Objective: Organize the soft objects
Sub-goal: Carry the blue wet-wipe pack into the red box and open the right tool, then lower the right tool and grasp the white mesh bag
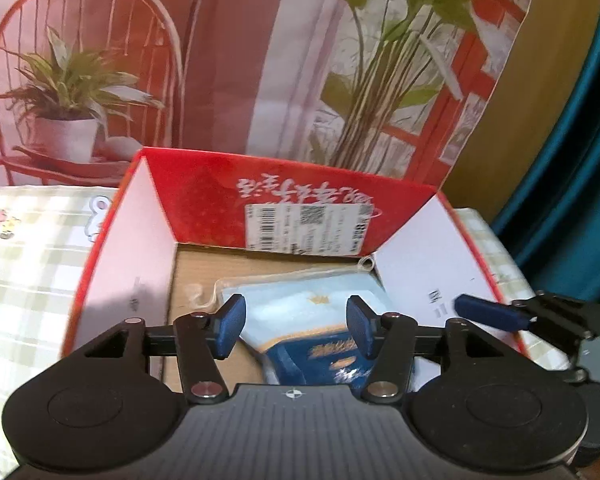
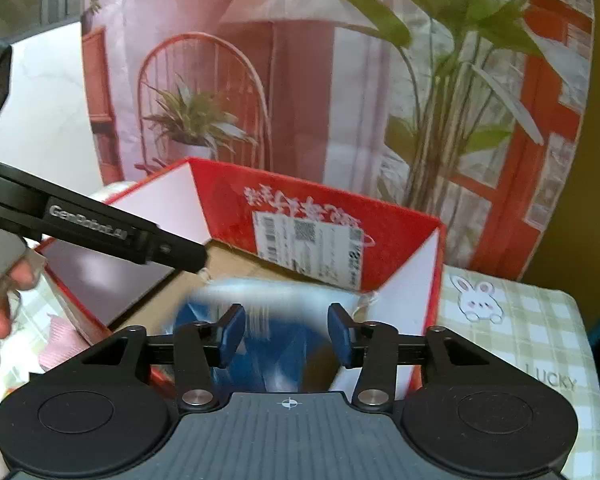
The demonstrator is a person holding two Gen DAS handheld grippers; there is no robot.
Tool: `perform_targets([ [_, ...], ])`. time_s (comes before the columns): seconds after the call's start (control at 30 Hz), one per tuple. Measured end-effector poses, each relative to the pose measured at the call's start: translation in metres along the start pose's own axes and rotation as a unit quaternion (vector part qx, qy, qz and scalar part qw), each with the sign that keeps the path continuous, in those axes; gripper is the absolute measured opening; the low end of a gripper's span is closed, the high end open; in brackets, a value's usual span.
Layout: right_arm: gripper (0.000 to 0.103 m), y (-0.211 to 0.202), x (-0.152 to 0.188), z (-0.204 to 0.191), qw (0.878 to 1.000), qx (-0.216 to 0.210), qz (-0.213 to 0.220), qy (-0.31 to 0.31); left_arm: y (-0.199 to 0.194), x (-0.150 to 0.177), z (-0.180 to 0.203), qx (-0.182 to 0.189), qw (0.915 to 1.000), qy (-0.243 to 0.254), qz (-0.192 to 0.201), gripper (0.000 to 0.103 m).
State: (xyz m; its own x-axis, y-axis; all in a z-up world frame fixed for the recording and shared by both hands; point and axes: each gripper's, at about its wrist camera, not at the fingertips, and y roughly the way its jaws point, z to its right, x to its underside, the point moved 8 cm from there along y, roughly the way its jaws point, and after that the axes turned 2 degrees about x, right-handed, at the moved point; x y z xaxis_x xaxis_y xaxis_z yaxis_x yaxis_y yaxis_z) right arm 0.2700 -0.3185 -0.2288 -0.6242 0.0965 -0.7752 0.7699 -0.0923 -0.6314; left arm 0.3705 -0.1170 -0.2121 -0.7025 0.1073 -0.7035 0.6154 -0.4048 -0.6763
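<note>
Blue-and-white soft package (image 1: pixel 300 316), plastic-wrapped, lying on the brown cardboard floor of the red box (image 1: pixel 228 184), toward its right side, pale end toward the far wall, dark blue end nearer the cameras. Red box standing open on a green-and-white checked cloth (image 1: pixel 28 272), flaps raised: white inner faces left and right, far flap red with white script and a white shipping label (image 1: pixel 304 228) stuck across it. Behind the box, a printed backdrop (image 1: pixel 260 60) of a red chair, potted plants and a red-framed window; to its right, ochre wall and teal curtain (image 1: pixel 580 140). On the cloth right of the box, seen from the right wrist, a rabbit drawing (image 2: pixel 478 300) and the word LUCKY. Left gripper (image 1: pixel 296 326) hanging over the box above the package, jaws apart, blue pads clear of the wrap on either side, nothing clamped; package directly beyond and below the fingertips. Right gripper (image 2: pixel 286 334) likewise parted and gripping nothing, package blurred in that view, lying just past and beneath the pads; whether the pads brush the wrap cannot be told. In the left wrist view, one blue fingertip of the right gripper reaching in over the right flap. In the right wrist view, the left gripper's black body crossing the upper left, lettering on its side, and fingers (image 2: pixel 4 312) of a person's hand at the left edge.
</note>
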Motion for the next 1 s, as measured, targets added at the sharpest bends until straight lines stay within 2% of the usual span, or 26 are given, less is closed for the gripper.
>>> perform_targets([
  [0.13,0.043,-0.012,0.002,0.004,1.0,-0.001,0.006,0.022,-0.017,0.002,-0.001,-0.001,0.9999,0.01,0.01,0.058],
  [0.33,0.043,-0.054,0.0,-0.008,0.999,-0.006,0.041,0.028,-0.062,0.007,0.003,-0.008,0.999,0.027,0.033,0.058],
  [0.57,0.043,-0.11,0.011,-0.036,0.996,-0.03,0.072,0.039,-0.118,0.042,-0.004,-0.016,0.9989,0.028,0.033,0.058],
  [0.7,0.044,-0.133,0.028,-0.053,0.996,-0.044,0.066,0.041,-0.142,0.072,-0.011,-0.011,0.9995,0.016,0.023,0.062],
  [0.77,0.051,-0.143,0.039,-0.062,0.996,-0.047,0.059,0.039,-0.152,0.09,-0.016,-0.007,0.9998,0.005,0.016,0.069],
  [0.83,0.055,-0.151,0.054,-0.069,0.997,-0.049,0.049,0.037,-0.156,0.109,-0.019,-0.005,1.0,-0.005,0.005,0.07],
  [0.93,0.056,-0.159,0.08,-0.077,0.998,-0.052,0.021,0.04,-0.158,0.142,-0.023,-0.009,0.9996,-0.011,-0.024,0.07],
  [1.0,0.061,-0.162,0.099,-0.081,0.998,-0.055,-0.003,0.044,-0.157,0.161,-0.025,-0.015,0.9989,-0.015,-0.043,0.07],
])
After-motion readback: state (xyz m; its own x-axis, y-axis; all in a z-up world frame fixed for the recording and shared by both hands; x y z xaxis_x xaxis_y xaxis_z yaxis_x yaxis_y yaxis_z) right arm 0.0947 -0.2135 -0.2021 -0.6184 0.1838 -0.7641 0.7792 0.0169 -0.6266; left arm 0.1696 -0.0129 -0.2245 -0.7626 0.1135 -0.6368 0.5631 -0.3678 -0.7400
